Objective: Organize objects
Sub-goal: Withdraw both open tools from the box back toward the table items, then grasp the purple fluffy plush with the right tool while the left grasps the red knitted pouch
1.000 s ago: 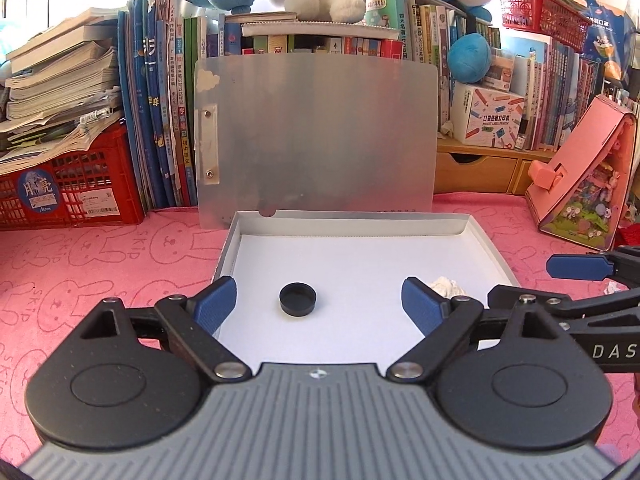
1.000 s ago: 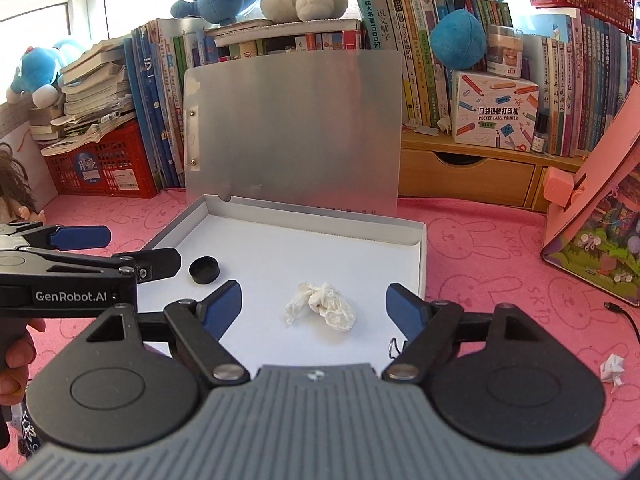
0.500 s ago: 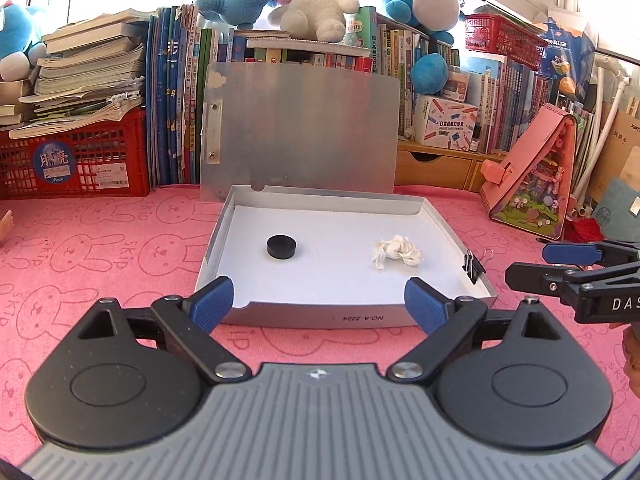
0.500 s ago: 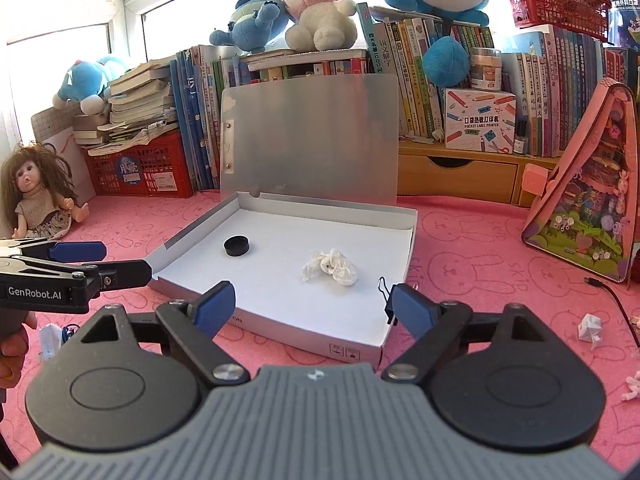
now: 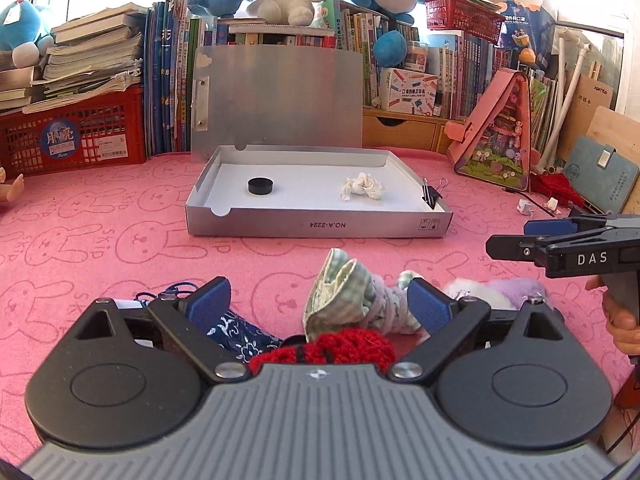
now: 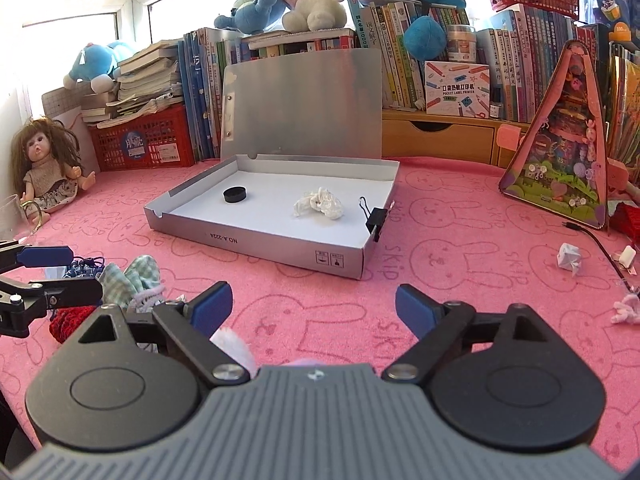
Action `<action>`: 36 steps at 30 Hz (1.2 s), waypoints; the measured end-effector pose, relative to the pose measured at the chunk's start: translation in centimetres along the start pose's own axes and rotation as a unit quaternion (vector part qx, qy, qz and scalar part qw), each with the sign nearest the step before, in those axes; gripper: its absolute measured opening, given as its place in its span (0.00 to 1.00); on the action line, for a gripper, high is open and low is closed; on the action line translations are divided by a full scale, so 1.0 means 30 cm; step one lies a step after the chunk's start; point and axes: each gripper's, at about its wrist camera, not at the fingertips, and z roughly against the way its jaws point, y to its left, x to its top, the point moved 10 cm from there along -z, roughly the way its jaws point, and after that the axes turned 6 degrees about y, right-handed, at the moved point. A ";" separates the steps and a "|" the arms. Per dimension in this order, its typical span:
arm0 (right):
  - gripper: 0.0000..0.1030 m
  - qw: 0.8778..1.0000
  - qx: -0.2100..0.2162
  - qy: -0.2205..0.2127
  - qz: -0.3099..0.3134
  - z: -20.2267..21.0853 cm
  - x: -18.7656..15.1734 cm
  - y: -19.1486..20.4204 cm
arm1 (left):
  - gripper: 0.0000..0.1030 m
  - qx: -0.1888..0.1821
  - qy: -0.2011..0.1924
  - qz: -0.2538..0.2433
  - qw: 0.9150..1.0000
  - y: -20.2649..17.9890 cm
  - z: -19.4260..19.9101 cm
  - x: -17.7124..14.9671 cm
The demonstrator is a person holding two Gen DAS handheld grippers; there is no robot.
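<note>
An open silver box [image 5: 316, 224] [image 6: 256, 238] lies on the pink mat with its lid standing up. In it are a black cap [image 5: 260, 186] [image 6: 235, 194] and a crumpled white wad [image 5: 362, 186] [image 6: 320, 203]; a black binder clip [image 5: 430, 196] [image 6: 375, 218] grips its right wall. My left gripper [image 5: 320, 304] is open over a green checked cloth [image 5: 344, 296], a red knitted piece [image 5: 340, 350] and a blue patterned cloth [image 5: 240, 332]. My right gripper [image 6: 314, 306] is open and empty above the mat, beside a white and purple fluffy thing [image 6: 234, 344].
Books, plush toys and a red crate [image 5: 76, 136] line the back. A pink triangular toy house [image 6: 564, 152] stands at the right. A doll [image 6: 48, 164] sits at the left. A folded paper scrap [image 6: 570, 258] and a cable [image 6: 592, 236] lie on the mat at right.
Both grippers have pulled back from the box toward the near edge of the mat. The pile of cloth pieces has come into view under the left gripper.
</note>
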 end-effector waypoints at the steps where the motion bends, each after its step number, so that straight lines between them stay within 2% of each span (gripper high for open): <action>1: 0.91 1.000 -0.001 0.001 -0.002 0.003 -0.011 -0.005 | 0.94 0.002 -0.001 -0.001 1.000 -0.007 0.004 -0.013; 15: 0.91 1.000 -0.022 0.010 -0.015 0.010 -0.121 -0.034 | 0.94 0.052 -0.011 -0.003 0.999 -0.040 0.000 -0.109; 27: 0.92 0.999 -0.027 0.008 -0.027 -0.010 -0.160 -0.040 | 0.94 0.066 0.002 0.012 0.998 -0.033 -0.048 -0.145; 36: 0.94 0.998 -0.007 0.006 -0.059 -0.019 -0.174 -0.062 | 0.94 0.077 -0.003 0.007 0.997 -0.037 -0.059 -0.158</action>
